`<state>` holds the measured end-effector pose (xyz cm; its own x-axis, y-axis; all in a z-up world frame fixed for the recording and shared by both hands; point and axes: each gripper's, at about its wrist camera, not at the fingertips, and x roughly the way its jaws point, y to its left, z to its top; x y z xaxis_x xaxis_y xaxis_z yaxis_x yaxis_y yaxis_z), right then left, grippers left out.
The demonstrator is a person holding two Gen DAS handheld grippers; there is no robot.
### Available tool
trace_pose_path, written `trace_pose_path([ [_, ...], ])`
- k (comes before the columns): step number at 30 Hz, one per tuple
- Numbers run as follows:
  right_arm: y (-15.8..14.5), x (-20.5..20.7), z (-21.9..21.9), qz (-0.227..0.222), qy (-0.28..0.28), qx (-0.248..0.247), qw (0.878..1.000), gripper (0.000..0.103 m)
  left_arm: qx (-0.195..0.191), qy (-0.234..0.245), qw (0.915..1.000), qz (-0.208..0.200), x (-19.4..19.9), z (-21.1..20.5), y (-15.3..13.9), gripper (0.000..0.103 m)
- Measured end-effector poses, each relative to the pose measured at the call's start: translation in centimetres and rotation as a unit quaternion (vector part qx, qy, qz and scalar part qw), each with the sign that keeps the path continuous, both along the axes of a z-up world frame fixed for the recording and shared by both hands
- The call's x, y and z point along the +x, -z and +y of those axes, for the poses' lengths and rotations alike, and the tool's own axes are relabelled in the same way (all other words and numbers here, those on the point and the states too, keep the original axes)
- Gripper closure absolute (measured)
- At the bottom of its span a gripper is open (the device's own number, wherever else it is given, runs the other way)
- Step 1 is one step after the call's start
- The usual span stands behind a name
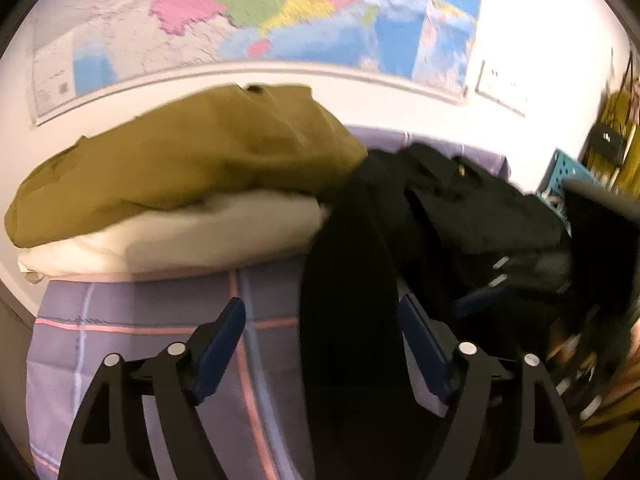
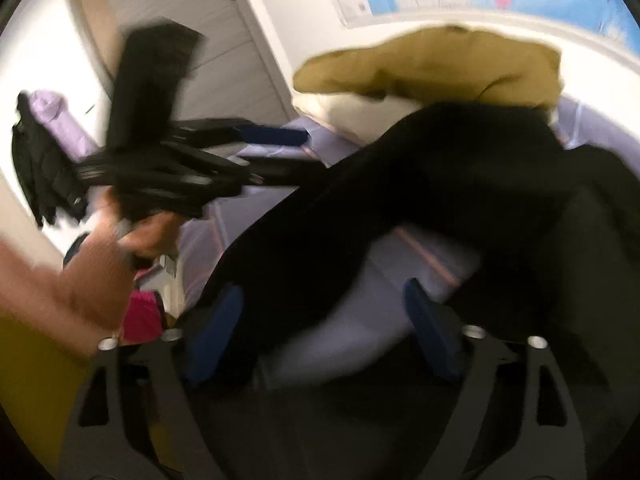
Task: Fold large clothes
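Wall map (image 1: 248, 20) hangs above the bed, which has a lilac plaid sheet (image 1: 132, 340). Teal perforated crate (image 1: 568, 172) at far right edge. Closed door (image 2: 224, 52) and pink item (image 2: 140, 316) show in right wrist view, blurred.

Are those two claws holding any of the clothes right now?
No. Both the left claw and the right claw stand open. The black garment lies between their fingers, but neither pinches it.

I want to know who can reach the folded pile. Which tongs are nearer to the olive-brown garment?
Left, I judge. The left tongs stand open just before the olive-brown garment, slightly to its right. The right tongs are open further back, with the black garment lying between.
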<state>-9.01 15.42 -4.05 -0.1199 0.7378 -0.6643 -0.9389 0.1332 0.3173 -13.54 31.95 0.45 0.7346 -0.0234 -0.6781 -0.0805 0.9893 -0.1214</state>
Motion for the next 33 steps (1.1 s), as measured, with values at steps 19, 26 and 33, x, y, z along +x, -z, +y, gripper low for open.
trace_pose_path([
  [19, -12.9, 3.8, -1.8, 0.042, -0.005, 0.084, 0.996, 0.100, -0.049, 0.019, 0.9946, -0.089, -0.6, 2.4, -4.1, 0.025],
  [26, -16.2, 8.9, -11.3, 0.010, 0.096, 0.031, 0.995, 0.086, -0.051, 0.101, 0.9902, -0.082, 3.2, -2.0, -3.7, 0.025],
  [33, -8.3, 14.6, -19.2, 0.064, 0.277, -0.015, 0.959, 0.031, -0.025, 0.175, 0.9841, -0.019, 8.9, -8.6, -0.1, 0.025],
])
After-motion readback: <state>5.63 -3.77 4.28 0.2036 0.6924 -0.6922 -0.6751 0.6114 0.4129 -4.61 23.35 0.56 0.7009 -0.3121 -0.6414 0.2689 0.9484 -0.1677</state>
